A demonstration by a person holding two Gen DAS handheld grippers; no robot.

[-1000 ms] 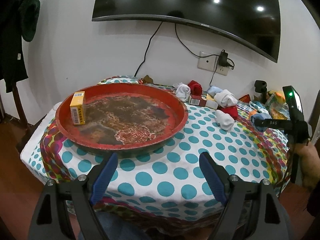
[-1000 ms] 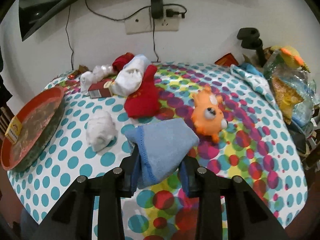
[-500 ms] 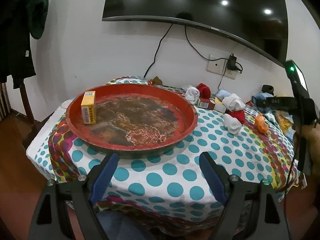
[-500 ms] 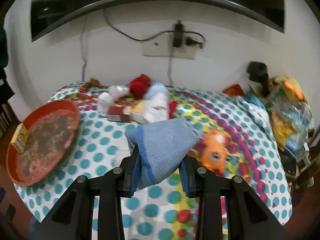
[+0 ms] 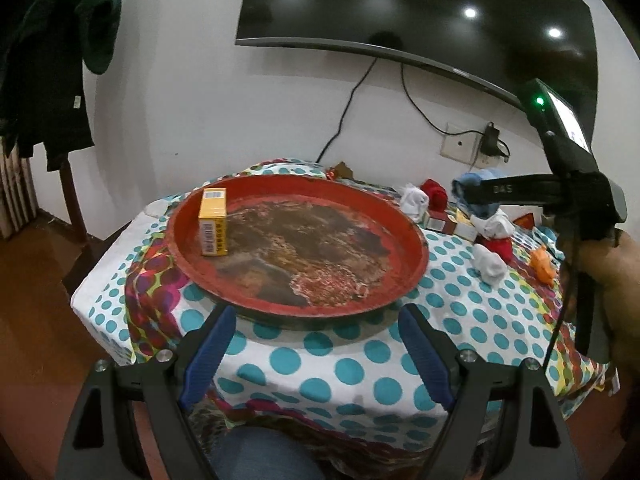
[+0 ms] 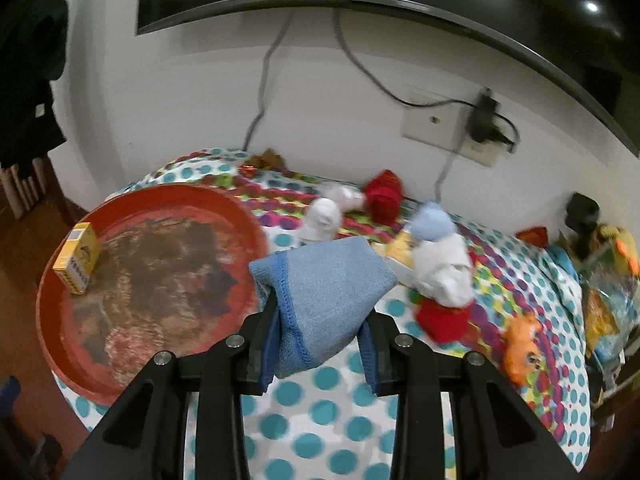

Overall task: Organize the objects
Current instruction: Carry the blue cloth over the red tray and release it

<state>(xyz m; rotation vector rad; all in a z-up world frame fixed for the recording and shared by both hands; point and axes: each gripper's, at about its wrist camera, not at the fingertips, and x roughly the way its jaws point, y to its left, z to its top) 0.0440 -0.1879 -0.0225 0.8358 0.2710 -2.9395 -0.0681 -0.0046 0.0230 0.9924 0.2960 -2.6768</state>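
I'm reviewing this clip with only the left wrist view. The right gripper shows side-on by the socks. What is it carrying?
Observer: The right gripper is shut on a folded blue cloth.
Operator: I can't see its jaws. Is the cloth gripped well?
Observer: Both pads press its lower half; the upper part stands free above them.
Operator: What lies beyond the orange toy, at my right edge?
Observer: Past the orange toy, a pile of clear plastic bags sits at the table's far side.
Operator: Is the tray ahead of that gripper?
Observer: The red tray lies left of the cloth in its view, holding only a yellow box.
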